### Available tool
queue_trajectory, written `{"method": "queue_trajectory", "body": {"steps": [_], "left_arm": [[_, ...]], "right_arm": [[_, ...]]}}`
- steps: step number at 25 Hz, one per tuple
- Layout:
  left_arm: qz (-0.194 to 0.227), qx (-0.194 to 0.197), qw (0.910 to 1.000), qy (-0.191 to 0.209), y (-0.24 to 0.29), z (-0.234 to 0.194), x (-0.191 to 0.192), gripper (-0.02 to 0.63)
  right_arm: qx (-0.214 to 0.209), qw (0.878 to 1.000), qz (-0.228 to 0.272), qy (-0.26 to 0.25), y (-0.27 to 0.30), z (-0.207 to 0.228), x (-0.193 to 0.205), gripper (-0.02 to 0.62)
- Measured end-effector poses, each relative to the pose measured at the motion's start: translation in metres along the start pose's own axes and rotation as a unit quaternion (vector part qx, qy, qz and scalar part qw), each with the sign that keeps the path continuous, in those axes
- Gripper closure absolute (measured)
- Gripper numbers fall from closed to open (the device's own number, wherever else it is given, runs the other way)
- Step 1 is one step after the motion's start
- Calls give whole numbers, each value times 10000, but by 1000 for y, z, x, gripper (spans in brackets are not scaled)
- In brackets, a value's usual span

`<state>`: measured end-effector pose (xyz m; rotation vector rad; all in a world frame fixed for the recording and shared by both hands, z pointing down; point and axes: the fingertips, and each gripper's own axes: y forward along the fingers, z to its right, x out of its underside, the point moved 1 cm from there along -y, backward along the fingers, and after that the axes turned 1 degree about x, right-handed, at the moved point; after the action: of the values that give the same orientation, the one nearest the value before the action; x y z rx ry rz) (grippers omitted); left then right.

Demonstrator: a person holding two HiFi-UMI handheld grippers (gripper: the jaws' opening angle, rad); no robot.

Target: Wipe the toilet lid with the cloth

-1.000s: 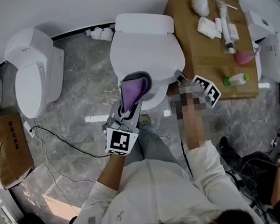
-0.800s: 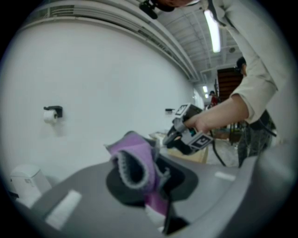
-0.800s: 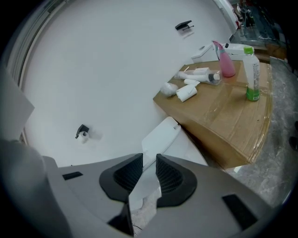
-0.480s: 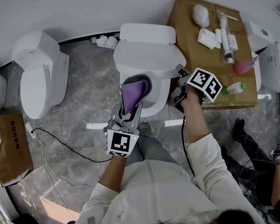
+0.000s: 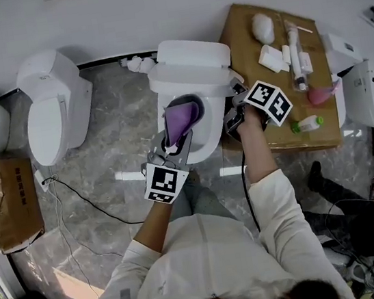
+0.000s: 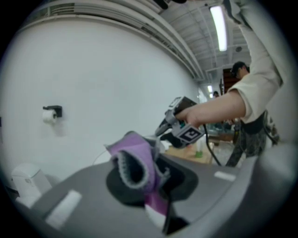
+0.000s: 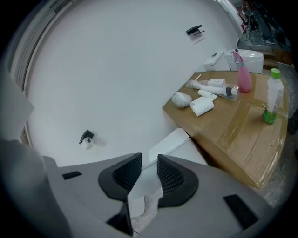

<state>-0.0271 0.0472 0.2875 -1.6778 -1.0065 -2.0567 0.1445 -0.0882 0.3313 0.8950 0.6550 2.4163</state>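
Note:
The white toilet lid [image 5: 191, 82] lies in the middle of the head view. My left gripper [image 5: 178, 128] hovers over its front part, shut on a bunched purple cloth [image 5: 182, 116]. The cloth [image 6: 136, 153] sticks up between that gripper's pads. My right gripper [image 5: 232, 114] is at the toilet's right side, next to the table's corner. Its jaws [image 7: 143, 173] have just been opening. A narrow gap stands between them, and the white edge of the toilet [image 7: 170, 144] shows through it. Whether the pads touch that edge I cannot tell.
A wooden table [image 5: 247, 40] right of the toilet carries a pink spray bottle [image 5: 319, 96], a green-capped bottle [image 5: 305, 124] and small white items. Another toilet [image 5: 53, 105] stands at the left, with a cardboard box [image 5: 8, 205] and a floor cable [image 5: 83, 194]. A white fixture [image 5: 365, 92] is far right.
My right gripper has moved up along the toilet's right side, toward the tank. The left gripper has shifted slightly the same way, still holding the cloth.

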Motion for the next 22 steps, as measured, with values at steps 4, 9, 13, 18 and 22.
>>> {"method": "queue_trajectory", "body": {"steps": [4,9,13,18,22], "left_arm": [[-46,31,10000,-36,17,-10,-8,557],[-65,26,10000,-31,35,-25,-21,557],[-70,80,9999,-39,52,-38,-29,557],[-32,180,9998,-34,71,-52,-37,557],[-7,222,9997,-61,80,-60,-41,557]], "right_arm": [[-76,9999,89,-83,7,-8,-15,482],[-150,9997,139,-158,15,-18,-33,476],[-190,9995,218,-133,24,-26,-49,472],[-178,9991,335,-175,36,-35,-70,469],[-167,9972,445,-578,45,-47,-88,471]]}}
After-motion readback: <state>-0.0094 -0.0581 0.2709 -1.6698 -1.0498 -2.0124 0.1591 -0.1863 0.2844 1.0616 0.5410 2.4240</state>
